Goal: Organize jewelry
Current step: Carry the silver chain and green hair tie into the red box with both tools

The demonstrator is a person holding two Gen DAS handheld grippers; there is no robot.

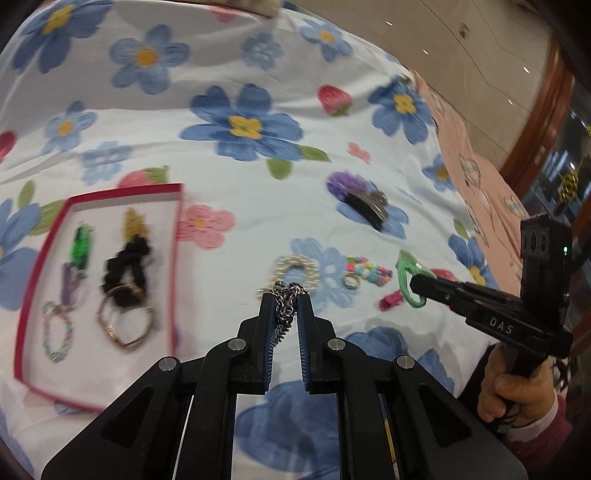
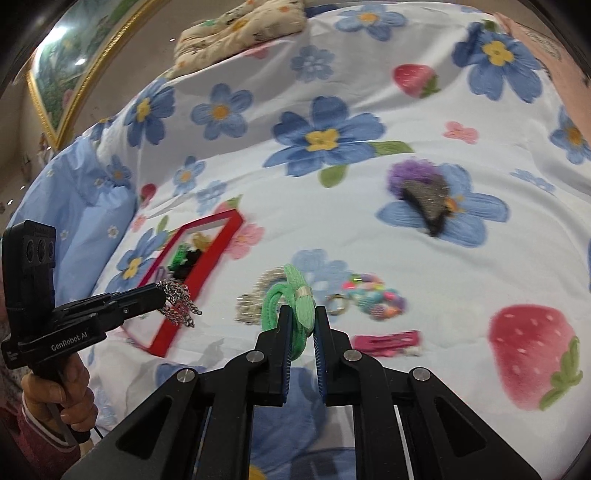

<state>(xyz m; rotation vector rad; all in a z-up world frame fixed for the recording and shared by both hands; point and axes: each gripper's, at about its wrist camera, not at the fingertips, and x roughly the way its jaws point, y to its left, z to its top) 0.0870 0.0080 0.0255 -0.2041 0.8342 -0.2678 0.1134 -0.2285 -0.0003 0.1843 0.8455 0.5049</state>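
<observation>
My left gripper [image 1: 286,300] is shut on a silver chain [image 1: 285,309] and holds it above the bed; the chain also shows in the right wrist view [image 2: 177,301]. My right gripper [image 2: 302,311] is shut on a green hair tie [image 2: 295,301], which also shows in the left wrist view [image 1: 408,275]. A red-rimmed box [image 1: 173,258] lies to the left with a black scrunchie [image 1: 125,267], a gold bangle [image 1: 123,325], a beaded bracelet [image 1: 55,332] and a green clip [image 1: 81,247] in it.
On the flowered bedspread lie a pearl bracelet [image 1: 295,271], a small ring [image 1: 351,281], a coloured bead bracelet [image 1: 369,271], a pink clip [image 2: 388,341] and a dark claw clip on a purple scrunchie [image 1: 364,201]. A pillow [image 2: 240,29] lies at the far end.
</observation>
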